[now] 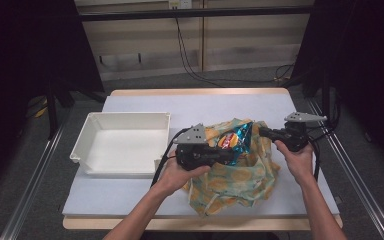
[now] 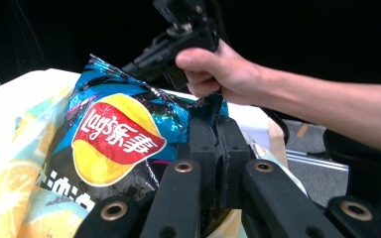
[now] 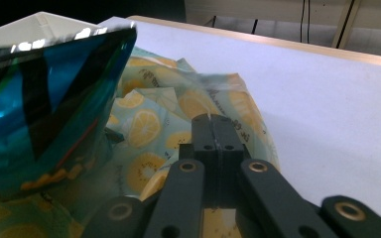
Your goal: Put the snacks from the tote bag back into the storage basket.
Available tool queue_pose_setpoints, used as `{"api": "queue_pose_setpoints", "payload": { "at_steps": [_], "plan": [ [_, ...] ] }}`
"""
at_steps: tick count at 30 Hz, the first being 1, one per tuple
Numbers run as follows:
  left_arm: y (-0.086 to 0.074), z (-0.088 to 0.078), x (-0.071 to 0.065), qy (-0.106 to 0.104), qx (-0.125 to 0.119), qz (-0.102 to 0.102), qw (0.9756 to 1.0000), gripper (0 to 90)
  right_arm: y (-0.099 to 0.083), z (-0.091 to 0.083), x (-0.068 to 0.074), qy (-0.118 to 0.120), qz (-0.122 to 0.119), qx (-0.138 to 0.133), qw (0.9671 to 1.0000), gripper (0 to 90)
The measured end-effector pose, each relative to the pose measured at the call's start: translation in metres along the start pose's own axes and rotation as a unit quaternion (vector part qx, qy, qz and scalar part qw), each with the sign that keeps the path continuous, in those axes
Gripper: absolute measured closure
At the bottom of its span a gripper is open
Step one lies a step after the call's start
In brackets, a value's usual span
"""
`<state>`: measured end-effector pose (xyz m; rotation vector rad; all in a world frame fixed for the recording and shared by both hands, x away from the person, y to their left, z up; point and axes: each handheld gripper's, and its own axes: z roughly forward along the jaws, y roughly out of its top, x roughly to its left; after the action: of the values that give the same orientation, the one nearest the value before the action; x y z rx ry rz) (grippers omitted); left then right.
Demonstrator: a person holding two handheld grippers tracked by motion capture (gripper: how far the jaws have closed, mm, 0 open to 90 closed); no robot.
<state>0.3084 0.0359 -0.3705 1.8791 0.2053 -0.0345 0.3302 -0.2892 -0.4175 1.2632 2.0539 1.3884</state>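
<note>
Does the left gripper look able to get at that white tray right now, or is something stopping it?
Probably not at once. The left gripper is shut on the chip bag, which sits in the lemon-print cloth bag. The white tray lies just beside that hand with bare table between, so after letting go, likely yes.

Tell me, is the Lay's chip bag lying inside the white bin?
No, the Lay's chip bag stands on the lemon-print cloth bag, right of the white bin, which holds nothing.

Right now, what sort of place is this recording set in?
Probably a lab recording station, not a home: a white-topped table between metal rails, dark curtains at both sides, and cables trailing over the floor behind.
</note>
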Motion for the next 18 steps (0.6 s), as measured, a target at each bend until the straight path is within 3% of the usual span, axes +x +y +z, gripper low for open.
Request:
{"api": "queue_pose_setpoints", "payload": {
  "at_steps": [18],
  "plan": [
    [0.031,0.002,0.025,0.023,-0.017,-0.019,0.9994,88.0,0.001,-0.001,0.007,0.004,-0.007,0.002,1.0000,90.0]
  ]
}}
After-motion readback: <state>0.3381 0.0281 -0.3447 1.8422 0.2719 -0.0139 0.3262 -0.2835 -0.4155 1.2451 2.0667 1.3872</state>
